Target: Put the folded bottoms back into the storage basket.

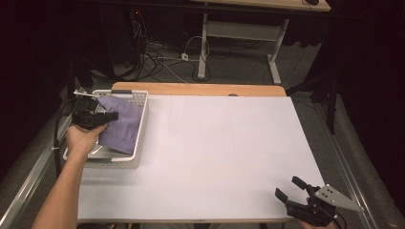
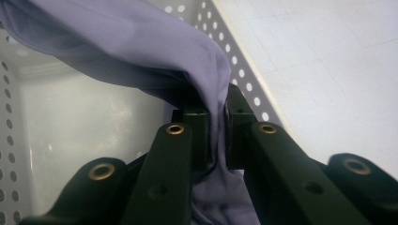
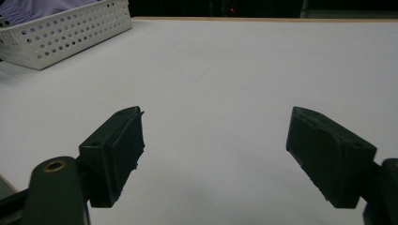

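At the tabletop's (image 1: 215, 157) left edge, toward the far corner, stands a white perforated basket (image 1: 138, 138). A purple cloth (image 1: 122, 124) lies in it, draped against the wall that faces the middle of the tabletop. The left gripper (image 1: 113, 116) is held over the basket, with the person's left hand (image 1: 83, 140) behind it. In the left gripper view its fingers (image 2: 199, 136) are clamped on a fold of the cloth (image 2: 141, 47), which runs up between the two pads and spreads over the basket's floor and wall (image 2: 244, 65).

The middle of the white tabletop lies bare.

At the near right corner the right gripper (image 1: 290, 187) hovers just above the tabletop, its grey plate pointing toward the right edge. In the right gripper view its fingers (image 3: 117, 150) stand wide apart with nothing between them, aimed across the tabletop (image 3: 225, 84), with the basket (image 3: 70, 33) and a bit of cloth (image 3: 33, 9) at the far left.
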The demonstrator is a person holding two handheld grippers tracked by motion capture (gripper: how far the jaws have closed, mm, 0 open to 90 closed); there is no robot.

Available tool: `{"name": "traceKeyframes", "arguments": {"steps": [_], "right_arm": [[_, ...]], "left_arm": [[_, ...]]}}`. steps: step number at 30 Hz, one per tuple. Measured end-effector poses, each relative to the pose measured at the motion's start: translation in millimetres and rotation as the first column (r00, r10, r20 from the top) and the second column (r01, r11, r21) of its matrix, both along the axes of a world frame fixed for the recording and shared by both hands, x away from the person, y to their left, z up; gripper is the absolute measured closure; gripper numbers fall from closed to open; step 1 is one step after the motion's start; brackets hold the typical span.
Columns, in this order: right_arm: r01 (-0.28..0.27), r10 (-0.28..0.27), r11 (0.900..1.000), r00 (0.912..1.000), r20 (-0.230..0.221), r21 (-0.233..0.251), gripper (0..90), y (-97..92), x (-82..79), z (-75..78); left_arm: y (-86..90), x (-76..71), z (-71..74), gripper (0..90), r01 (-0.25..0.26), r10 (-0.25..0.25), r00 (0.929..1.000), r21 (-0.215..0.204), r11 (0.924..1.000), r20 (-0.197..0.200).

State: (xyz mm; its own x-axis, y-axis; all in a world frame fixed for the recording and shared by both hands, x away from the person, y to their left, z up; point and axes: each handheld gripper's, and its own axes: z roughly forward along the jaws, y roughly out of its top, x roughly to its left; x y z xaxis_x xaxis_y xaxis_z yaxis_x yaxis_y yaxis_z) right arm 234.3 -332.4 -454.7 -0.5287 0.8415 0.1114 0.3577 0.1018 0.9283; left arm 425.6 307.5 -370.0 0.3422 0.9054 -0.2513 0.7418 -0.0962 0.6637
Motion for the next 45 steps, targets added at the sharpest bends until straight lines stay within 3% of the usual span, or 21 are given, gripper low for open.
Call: {"name": "traceKeyframes", "arguments": {"steps": [16,30,45], "right_arm": [[0.002,-0.002,1.0,1.0,-0.001,0.0,20.2,0.1,0.0,0.0],[0.002,-0.002,1.0,1.0,-0.002,-0.001,20.2,0.1,0.3,-0.1],[0.003,-0.003,1.0,1.0,-0.004,0.0,20.2,0.0,0.3,-0.1]], "left_arm": [[1.2,4.5,-8.5,80.0,-0.03,0.031,0.9993,0.068,0.9972,-0.022],[12.4,3.1,-26.4,78.3,-0.093,0.094,0.9955,0.061,0.9938,-0.012],[11.1,10.9,-41.5,74.7,-0.11,0.115,0.9911,0.082,0.9906,-0.066]]}}
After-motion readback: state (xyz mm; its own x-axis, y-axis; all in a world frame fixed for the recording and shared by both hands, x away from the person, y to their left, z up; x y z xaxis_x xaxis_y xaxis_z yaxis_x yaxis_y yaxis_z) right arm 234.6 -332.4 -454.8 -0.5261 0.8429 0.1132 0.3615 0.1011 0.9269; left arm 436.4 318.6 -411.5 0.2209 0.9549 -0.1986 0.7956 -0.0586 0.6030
